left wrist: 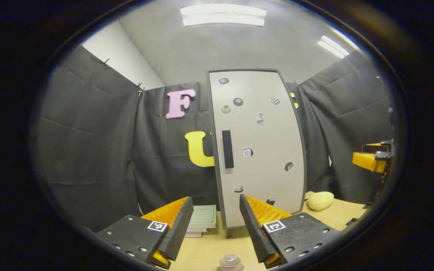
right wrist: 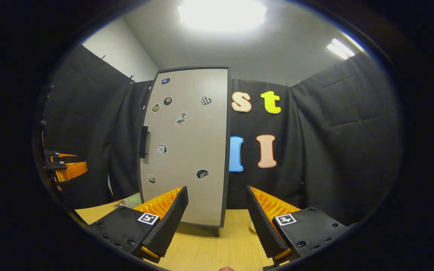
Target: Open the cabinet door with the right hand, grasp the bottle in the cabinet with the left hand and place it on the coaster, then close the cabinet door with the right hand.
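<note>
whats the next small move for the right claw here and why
Probably move the right claw forward and to its left toward the black handle. The cabinet door is shut and the claw is open, holding nothing, short of the door.

The cabinet door (left wrist: 262, 150) is pale grey with a dark frame, a black handle (left wrist: 227, 149) and small black-and-white stickers. Below it, the counter (left wrist: 209, 252) is light wood; a yellow lumpy object (left wrist: 320, 200) and green-covered books (left wrist: 203, 217) lie beside the cabinet.
</note>
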Action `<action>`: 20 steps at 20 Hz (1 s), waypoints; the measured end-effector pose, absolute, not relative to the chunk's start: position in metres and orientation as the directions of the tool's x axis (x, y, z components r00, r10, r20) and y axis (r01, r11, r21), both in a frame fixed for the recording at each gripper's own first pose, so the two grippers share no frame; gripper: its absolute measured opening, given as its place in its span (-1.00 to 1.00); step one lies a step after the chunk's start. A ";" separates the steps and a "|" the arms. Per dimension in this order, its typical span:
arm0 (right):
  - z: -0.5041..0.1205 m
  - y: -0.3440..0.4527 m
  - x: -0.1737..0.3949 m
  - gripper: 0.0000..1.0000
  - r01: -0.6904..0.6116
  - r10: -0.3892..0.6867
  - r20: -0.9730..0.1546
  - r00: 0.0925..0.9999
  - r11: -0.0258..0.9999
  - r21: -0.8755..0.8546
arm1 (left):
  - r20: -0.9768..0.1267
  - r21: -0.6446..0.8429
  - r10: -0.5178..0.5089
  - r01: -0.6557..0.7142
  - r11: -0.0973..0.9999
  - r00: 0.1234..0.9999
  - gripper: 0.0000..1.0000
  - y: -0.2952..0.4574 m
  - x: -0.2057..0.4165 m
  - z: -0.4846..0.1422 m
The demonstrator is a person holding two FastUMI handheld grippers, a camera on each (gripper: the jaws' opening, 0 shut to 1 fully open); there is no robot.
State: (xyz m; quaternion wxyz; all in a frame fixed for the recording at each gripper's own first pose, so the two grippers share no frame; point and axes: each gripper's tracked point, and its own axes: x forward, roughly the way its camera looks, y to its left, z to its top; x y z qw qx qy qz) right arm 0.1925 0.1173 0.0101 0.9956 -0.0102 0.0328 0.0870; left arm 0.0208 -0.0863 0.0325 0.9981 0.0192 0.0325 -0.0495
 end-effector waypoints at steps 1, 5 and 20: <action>0.010 0.119 0.191 0.92 -0.169 0.168 -0.068 0.983 0.986 -0.009 | -0.064 0.034 -0.097 0.099 0.994 0.993 0.48 -0.082 0.021 0.032; 0.010 0.125 0.190 0.92 -0.157 0.156 -0.080 0.984 0.988 -0.007 | -0.043 0.024 -0.092 0.093 0.995 0.995 0.49 -0.069 0.021 0.037; 0.022 0.138 0.191 0.92 -0.154 0.153 -0.058 0.987 0.988 -0.017 | -0.029 0.012 -0.074 0.074 0.997 0.997 0.48 -0.055 0.021 0.038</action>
